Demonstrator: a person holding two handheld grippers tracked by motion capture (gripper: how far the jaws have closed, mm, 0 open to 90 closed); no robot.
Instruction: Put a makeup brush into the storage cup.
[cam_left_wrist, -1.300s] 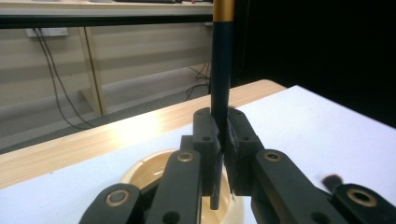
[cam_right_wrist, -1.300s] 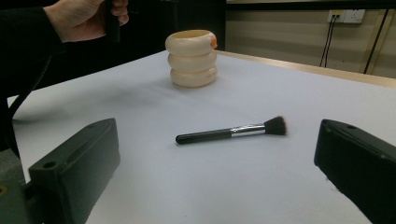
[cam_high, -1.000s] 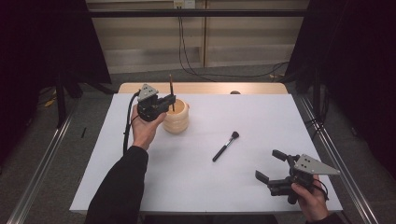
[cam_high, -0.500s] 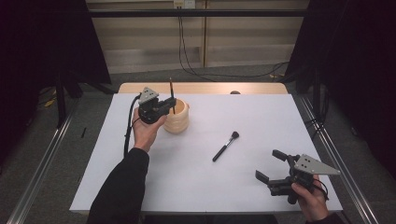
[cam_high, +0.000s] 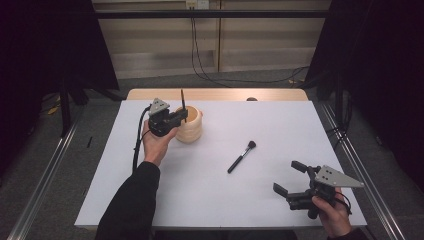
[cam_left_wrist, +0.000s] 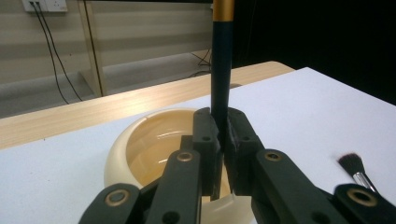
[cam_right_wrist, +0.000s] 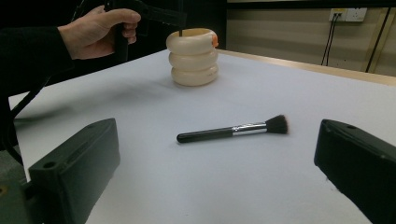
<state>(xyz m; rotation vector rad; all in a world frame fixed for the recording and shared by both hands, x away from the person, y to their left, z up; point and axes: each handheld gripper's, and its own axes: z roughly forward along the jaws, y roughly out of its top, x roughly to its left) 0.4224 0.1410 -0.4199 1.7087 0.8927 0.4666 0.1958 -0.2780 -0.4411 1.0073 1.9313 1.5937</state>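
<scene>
**Left tongs pinch a dark brush handle over the cream holder**

Here, in the high view, the left gripper (cam_high: 181, 118) sits at the rim of the cream ringed holder (cam_high: 192, 127) near the far left of the white table (cam_high: 210, 200), its jaws pinching a thin dark brush handle (cam_high: 183, 102) that stands upright. The makeup brush (cam_high: 242, 156) lies flat mid-table, well apart. The right gripper (cam_high: 290, 177) rests near the front right corner, jaws spread with nothing between them.

In the left gripper view, the jaws press on the dark handle (cam_left_wrist: 221, 70), which has a gold band above, right over the holder's (cam_left_wrist: 128, 149) open mouth.

In the right gripper view, the wide-apart jaws frame the lying brush (cam_right_wrist: 233, 130); the holder (cam_right_wrist: 193, 57) stands beyond, beside the left hand (cam_right_wrist: 95, 30).
</scene>
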